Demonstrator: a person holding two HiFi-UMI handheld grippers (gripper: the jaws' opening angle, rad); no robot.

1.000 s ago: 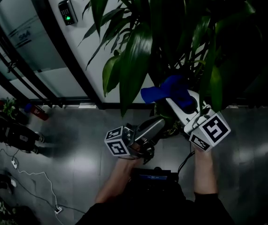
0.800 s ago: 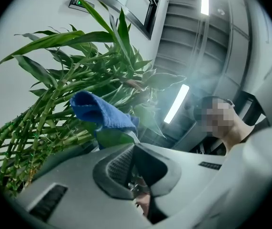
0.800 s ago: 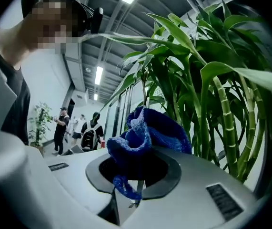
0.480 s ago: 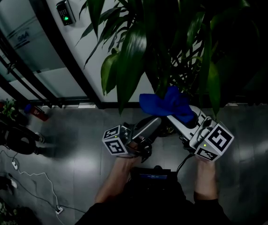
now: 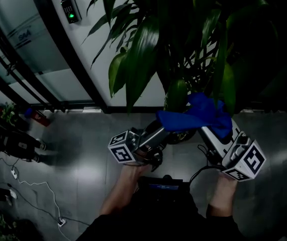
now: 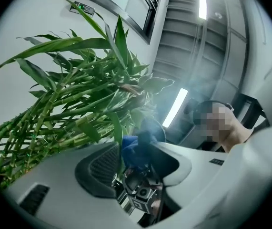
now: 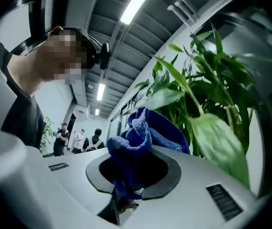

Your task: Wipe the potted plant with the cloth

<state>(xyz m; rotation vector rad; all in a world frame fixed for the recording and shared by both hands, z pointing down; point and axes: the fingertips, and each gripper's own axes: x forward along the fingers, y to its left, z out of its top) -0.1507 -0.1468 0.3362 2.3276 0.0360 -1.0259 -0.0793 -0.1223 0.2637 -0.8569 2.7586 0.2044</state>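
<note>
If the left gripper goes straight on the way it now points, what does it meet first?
Most likely the narrow leaf hanging just ahead of its jaws, with the blue cloth close behind it; depth is unclear.

This looks like the hall of an office building. In the head view, a small access reader (image 5: 71,10) with a green light sits on the white wall at eleven o'clock. Dark-framed glass partitions (image 5: 17,39) run at nine o'clock. The floor (image 5: 83,169) is glossy grey. A tall potted plant (image 5: 148,44) stands at twelve o'clock. Long ceiling lights (image 6: 202,5) shine overhead, and several people (image 7: 81,140) stand far off.
</note>
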